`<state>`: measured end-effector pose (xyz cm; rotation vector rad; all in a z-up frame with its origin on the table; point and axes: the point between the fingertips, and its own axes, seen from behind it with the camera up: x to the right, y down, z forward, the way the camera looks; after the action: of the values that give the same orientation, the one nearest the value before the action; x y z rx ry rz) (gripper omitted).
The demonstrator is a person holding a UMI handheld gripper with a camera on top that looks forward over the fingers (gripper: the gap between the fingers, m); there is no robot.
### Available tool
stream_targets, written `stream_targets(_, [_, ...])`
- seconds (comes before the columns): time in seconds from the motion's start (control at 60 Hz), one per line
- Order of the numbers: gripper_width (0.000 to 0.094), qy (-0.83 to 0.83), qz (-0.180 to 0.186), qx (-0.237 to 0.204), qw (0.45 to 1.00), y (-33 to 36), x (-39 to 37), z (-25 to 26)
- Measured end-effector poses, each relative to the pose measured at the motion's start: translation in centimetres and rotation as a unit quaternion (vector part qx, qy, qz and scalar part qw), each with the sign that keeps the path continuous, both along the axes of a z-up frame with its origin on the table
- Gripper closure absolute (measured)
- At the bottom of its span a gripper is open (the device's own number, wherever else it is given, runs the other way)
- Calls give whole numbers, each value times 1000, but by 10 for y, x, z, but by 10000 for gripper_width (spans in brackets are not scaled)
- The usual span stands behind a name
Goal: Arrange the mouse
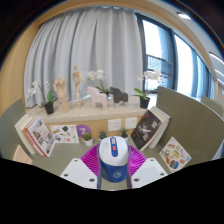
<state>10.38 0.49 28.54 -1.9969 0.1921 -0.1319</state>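
In the gripper view, a smooth rounded mouse (112,158), white on top with a blue lower half, sits clamped between the gripper (112,171) fingers, whose magenta pads (93,160) press its sides. At twelve o'clock beyond it lie a pale desk (75,128), upright picture books (40,135) and pleated grey curtains (85,50).

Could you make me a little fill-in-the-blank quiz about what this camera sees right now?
1. The mouse between the fingers is white and ____.
2. The mouse lies on a ____ mat.
3. Behind the shelf hang long grey ____.
4. Open ____ lean at either side of the desk, like the one to the left.

Missing words: blue; pink; curtains; books
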Motion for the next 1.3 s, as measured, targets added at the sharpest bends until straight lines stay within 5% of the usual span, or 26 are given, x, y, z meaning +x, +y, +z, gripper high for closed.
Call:
stream_targets(0.133, [604, 3, 43, -6, 999, -2, -110, -16])
stream_targets(0.333, [604, 20, 75, -99, 992, -20, -215, -148])
stream_targets(0.517, [604, 31, 79, -185, 979, -52, -245, -254])
stream_targets(0.667, [573, 23, 73, -213, 974, -71, -246, -296])
stream_targets(0.867, [408, 14, 79, -197, 977, -68, -243, -297])
stream_targets(1.017, [76, 34, 65, -195, 978, -68, -234, -277])
stream_targets(1.3, [70, 4, 77, -117, 990, -104, -181, -128])
